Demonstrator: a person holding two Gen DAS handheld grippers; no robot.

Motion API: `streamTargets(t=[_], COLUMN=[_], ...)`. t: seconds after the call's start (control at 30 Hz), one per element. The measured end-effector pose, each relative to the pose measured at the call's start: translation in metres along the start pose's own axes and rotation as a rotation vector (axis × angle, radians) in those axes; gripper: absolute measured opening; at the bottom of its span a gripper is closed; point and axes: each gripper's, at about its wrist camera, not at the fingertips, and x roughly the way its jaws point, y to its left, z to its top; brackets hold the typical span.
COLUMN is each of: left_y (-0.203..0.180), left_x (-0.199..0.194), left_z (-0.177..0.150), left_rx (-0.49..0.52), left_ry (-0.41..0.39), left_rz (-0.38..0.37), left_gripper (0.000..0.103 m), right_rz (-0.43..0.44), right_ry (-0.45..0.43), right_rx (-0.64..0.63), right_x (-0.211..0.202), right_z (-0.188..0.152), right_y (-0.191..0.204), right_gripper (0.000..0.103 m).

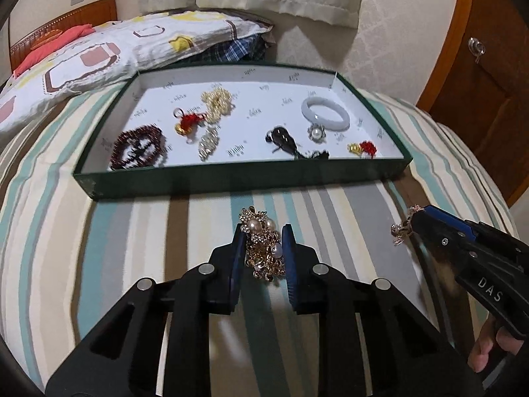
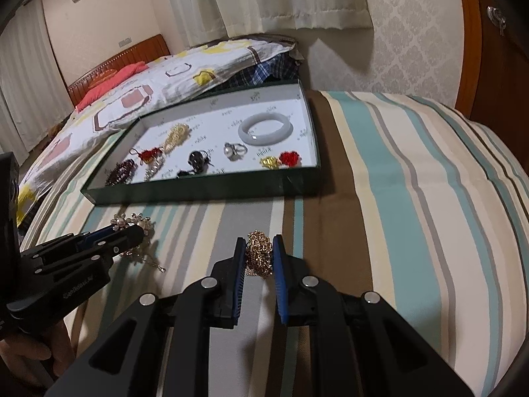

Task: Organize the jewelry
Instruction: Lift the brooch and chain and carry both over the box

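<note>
We are holding one piece in each claw over the striped bedspread (image 2: 380,172), just short of the green tray (image 1: 231,180). The left gripper (image 1: 263,248) is pinching a gold-and-pearl necklace (image 1: 264,248), its chain bunching between the blue pads; the right gripper (image 2: 259,253) is pinching a small gold chain (image 2: 259,251). Both pieces are sitting outside the tray, which is already holding a white bangle (image 1: 325,112), a pearl ring (image 1: 316,133), a dark bead bracelet (image 1: 139,147) and red charms. Risks, as we are judging them: loose links are hanging below the pads and may snag the tray's near wall; a bunched chain may slip from a partial grip; dropping onto crowded spots may tangle pieces.
</note>
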Motion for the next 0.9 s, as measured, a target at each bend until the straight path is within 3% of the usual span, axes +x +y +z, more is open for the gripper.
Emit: streamTargets(t=[0.5,0.9], left_y=[0.012,0.035], left_x=[-0.049,-0.070], left_z=[0.018,0.051], left_rx=[-0.033,-0.049], left_ry=[-0.107,-0.198], left_rz=[0.004,0.037], left_gripper=[0.022,0.022], right_rz=[0.026,0.068], right_ry=[-0.093,-0.221], right_rx=[-0.037,-0.088], right_x=[-0.030,-0.046], right_z=[0.023,0.073], right_y=[0.022,0.047], right_gripper=[0.017,0.017])
